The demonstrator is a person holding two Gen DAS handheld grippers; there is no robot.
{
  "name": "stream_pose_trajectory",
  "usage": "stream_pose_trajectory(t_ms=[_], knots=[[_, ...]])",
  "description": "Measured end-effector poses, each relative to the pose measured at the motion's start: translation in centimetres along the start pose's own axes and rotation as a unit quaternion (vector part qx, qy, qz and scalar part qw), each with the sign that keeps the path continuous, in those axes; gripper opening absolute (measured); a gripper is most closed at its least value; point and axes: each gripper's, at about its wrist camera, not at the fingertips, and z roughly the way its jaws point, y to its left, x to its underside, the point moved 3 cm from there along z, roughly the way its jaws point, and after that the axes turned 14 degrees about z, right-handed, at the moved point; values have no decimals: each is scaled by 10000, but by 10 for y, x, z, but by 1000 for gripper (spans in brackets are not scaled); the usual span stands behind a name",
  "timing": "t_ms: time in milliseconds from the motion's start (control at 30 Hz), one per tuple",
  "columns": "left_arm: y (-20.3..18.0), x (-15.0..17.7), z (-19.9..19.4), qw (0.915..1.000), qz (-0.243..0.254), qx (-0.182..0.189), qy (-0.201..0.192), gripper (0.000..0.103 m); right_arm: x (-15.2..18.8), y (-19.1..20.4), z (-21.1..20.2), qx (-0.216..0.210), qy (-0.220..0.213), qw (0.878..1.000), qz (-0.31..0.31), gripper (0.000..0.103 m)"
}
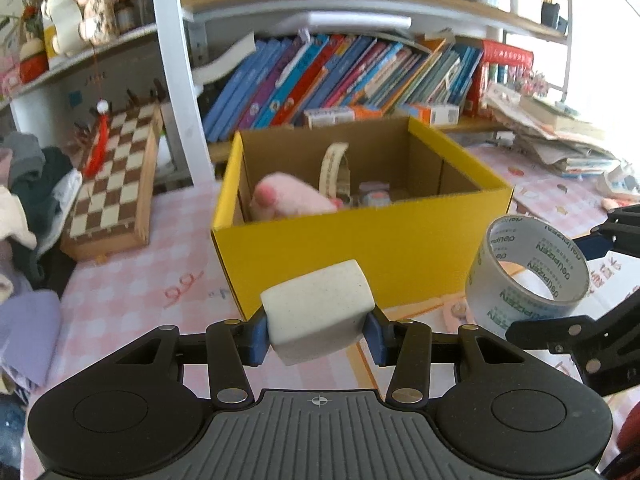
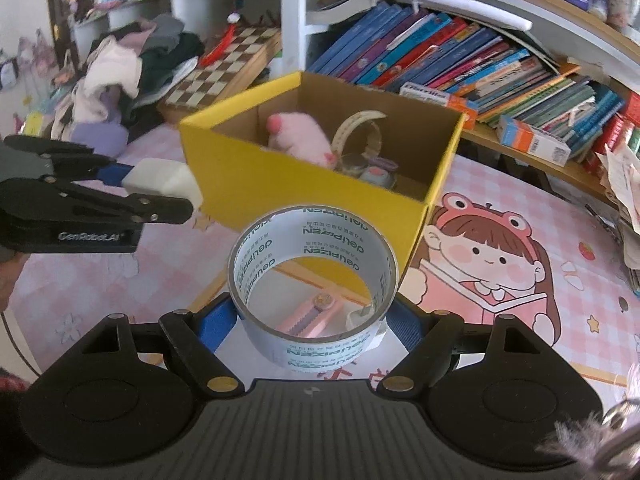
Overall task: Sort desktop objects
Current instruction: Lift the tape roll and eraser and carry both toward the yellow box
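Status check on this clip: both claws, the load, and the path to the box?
Left claw shut on white eraser. Right claw shut on tape roll. Both short of the yellow box, partly filled. Nothing in the way.

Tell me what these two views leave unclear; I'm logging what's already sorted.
- Yellow box floor: left wrist view, near wall hides it.
- Small items beside the pink plush: right wrist view, too blurred to identify.
- Pink object on the desk: right wrist view, seen only through the tape roll.
- Eraser underside: left wrist view, faces away.
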Motion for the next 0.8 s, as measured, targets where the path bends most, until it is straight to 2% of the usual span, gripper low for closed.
stream_pose_trajectory(t_ms=[167, 467, 800], knots=[[5, -15, -13, 9995, 50, -31, -323, 45, -14, 2, -15, -70, -252, 9996, 84, 80], [16, -43, -24, 9964, 268, -131, -796, 45, -58, 8, -38, -172, -858, 9960, -183, 80], [32, -71, -5, 9940, 525, -224, -939, 45, -116, -1, -11, 55, -986, 9922, -766, 80]])
